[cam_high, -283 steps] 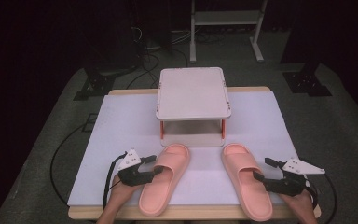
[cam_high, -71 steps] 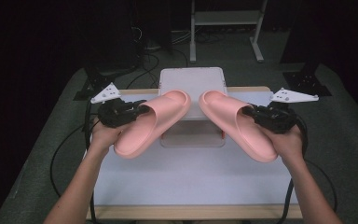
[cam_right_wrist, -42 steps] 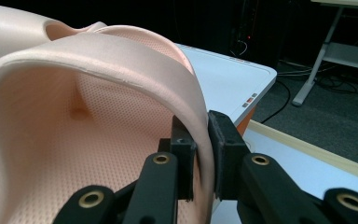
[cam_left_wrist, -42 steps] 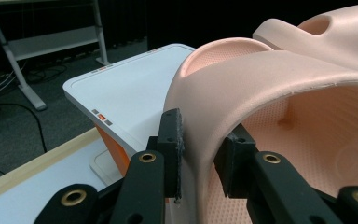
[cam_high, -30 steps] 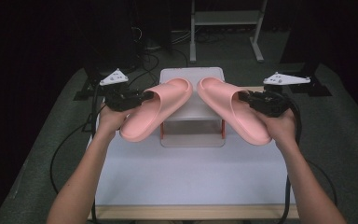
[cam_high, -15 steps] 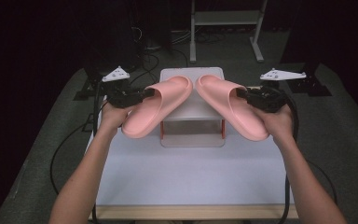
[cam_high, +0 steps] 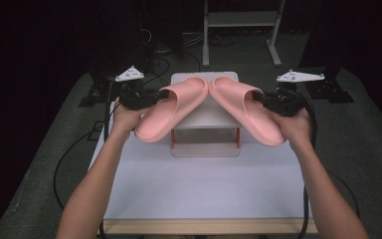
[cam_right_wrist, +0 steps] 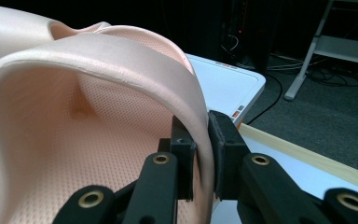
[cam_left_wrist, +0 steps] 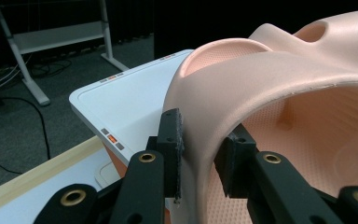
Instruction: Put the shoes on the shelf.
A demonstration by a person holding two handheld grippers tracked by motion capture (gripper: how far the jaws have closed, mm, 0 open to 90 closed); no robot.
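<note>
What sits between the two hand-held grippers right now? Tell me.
In the high view, the two pink slippers span the gap: the left slipper held by the left hand-held gripper, the right slipper by the right hand-held gripper, toes nearly meeting above the white stand.

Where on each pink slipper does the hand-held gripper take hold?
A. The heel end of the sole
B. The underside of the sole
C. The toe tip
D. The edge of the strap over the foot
D: in the gripper views, the jaws of the left hand-held gripper and the right hand-held gripper pinch the strap edge of the left slipper and the right slipper.
</note>
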